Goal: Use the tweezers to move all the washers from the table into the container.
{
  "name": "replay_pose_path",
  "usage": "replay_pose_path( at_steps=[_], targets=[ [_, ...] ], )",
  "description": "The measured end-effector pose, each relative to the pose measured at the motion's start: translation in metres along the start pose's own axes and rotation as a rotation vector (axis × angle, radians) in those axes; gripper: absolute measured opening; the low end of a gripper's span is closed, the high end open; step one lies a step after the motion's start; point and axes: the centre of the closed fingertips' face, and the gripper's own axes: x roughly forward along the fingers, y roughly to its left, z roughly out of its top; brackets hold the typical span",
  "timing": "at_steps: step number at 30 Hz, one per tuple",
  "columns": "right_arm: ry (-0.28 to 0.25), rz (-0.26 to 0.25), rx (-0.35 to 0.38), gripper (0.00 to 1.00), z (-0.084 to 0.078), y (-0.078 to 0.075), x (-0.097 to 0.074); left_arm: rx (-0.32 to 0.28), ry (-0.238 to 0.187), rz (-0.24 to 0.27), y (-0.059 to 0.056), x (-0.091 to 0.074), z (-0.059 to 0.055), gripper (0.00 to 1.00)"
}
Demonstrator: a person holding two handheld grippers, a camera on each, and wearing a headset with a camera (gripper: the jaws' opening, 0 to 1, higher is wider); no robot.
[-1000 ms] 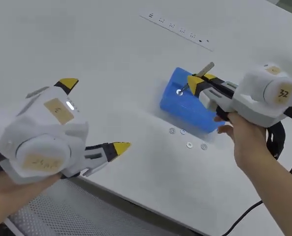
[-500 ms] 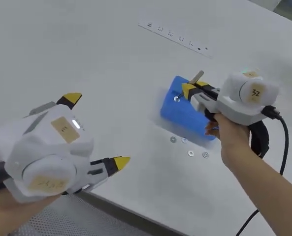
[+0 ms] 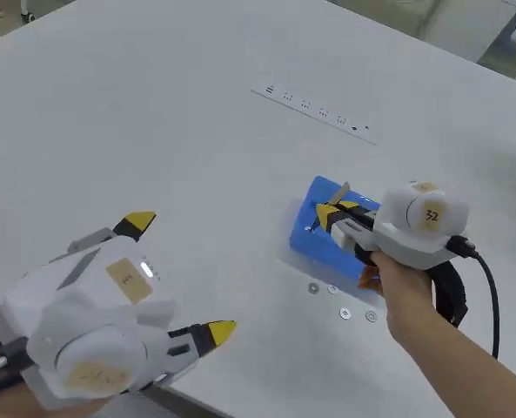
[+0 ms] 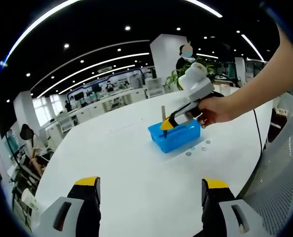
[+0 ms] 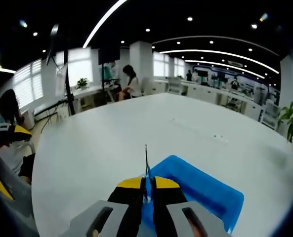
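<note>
A blue container (image 3: pixel 325 242) stands on the white table (image 3: pixel 170 131), and several small washers (image 3: pixel 331 289) lie just in front of it. My right gripper (image 3: pixel 331 216) is shut on a pair of tweezers (image 5: pixel 146 163), whose tip hangs over the container's (image 5: pixel 195 190) near-left end. Whether a washer sits in the tip is too small to tell. My left gripper (image 3: pixel 179 277) is open and holds nothing, low at the front left, far from the container (image 4: pixel 175 137). From there I see the right gripper (image 4: pixel 168 123) and washers (image 4: pixel 188 153).
A row of flush sockets (image 3: pixel 318 109) runs across the table behind the container. The table's front edge passes close under my left gripper (image 4: pixel 151 185). A cable (image 3: pixel 488 287) trails from the right gripper. People sit at desks far off.
The head camera has shifted, so everything sits lower in the picture. The right gripper stays over the container with the tweezers. The left gripper remains open at the front left.
</note>
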Motion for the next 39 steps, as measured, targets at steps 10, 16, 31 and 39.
replay_pose_path(
  at_steps=[10, 16, 31, 39],
  targets=[
    [0.036, -0.001, -0.022, 0.03, -0.015, 0.003, 0.005, 0.004, -0.006, -0.002, -0.001, 0.000, 0.001, 0.86],
    [0.034, -0.015, 0.003, 0.03, -0.010, -0.003, 0.001, -0.005, -0.008, -0.002, 0.000, 0.000, 0.002, 0.86],
    [-0.089, -0.007, 0.027, 0.04, 0.025, -0.002, -0.035, -0.006, -0.005, -0.013, -0.003, 0.001, 0.001, 0.86],
    [-0.108, 0.035, -0.018, 0.03, 0.033, 0.019, -0.061, -0.004, -0.001, -0.012, -0.003, 0.001, 0.000, 0.86]
  ],
)
